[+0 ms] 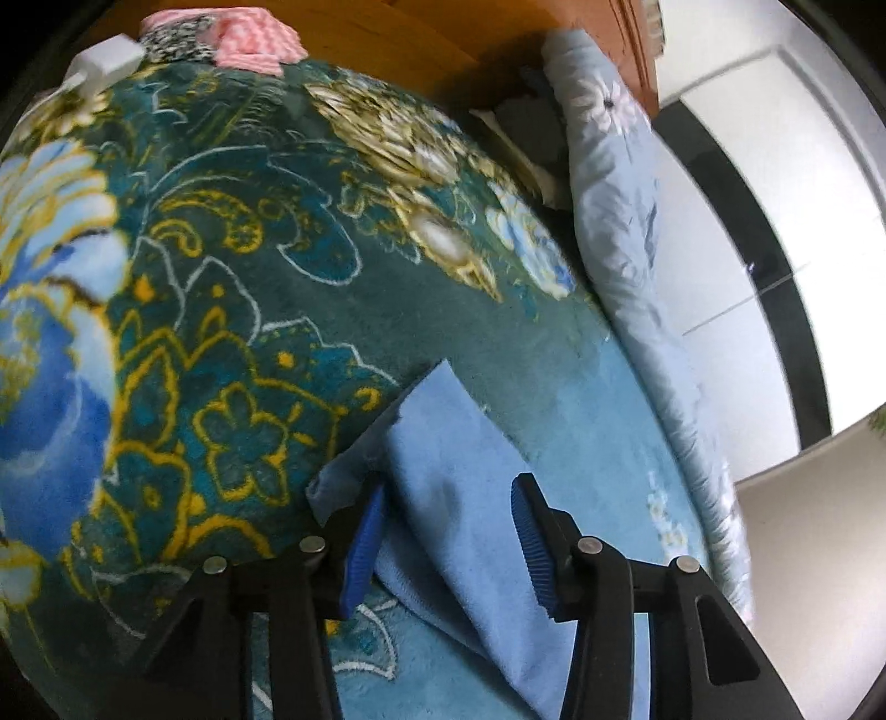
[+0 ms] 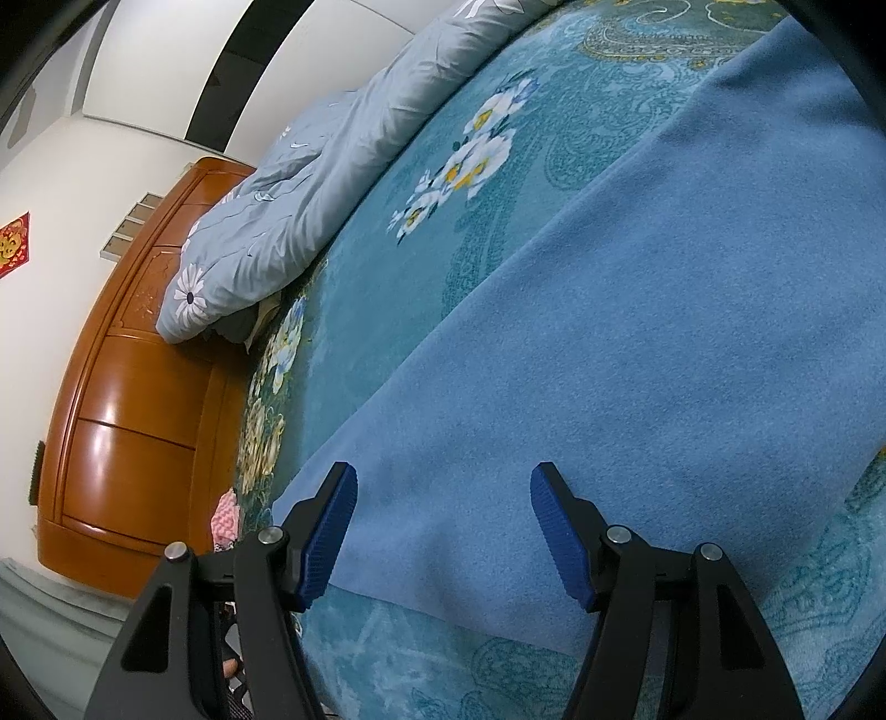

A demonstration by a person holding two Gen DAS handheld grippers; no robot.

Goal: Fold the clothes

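Observation:
A plain blue cloth [image 2: 637, 332] lies flat across the patterned teal blanket [image 2: 415, 266] on the bed. My right gripper [image 2: 443, 471] hovers open over its near corner, with both pads clear of the fabric. In the left wrist view a folded corner of the same blue cloth [image 1: 437, 421] runs between the fingers of my left gripper [image 1: 448, 487]. The jaws stand apart. The left pad [image 1: 365, 543] sits against a rumpled edge of the cloth, while the right pad stands off it, so the fabric is not pinched.
A rumpled light blue flowered quilt [image 1: 614, 210] [image 2: 310, 183] lies along the bed's far side. An orange wooden headboard [image 2: 127, 387] closes the end, with a pink patterned cloth [image 1: 255, 39] and a white object [image 1: 108, 58] near it.

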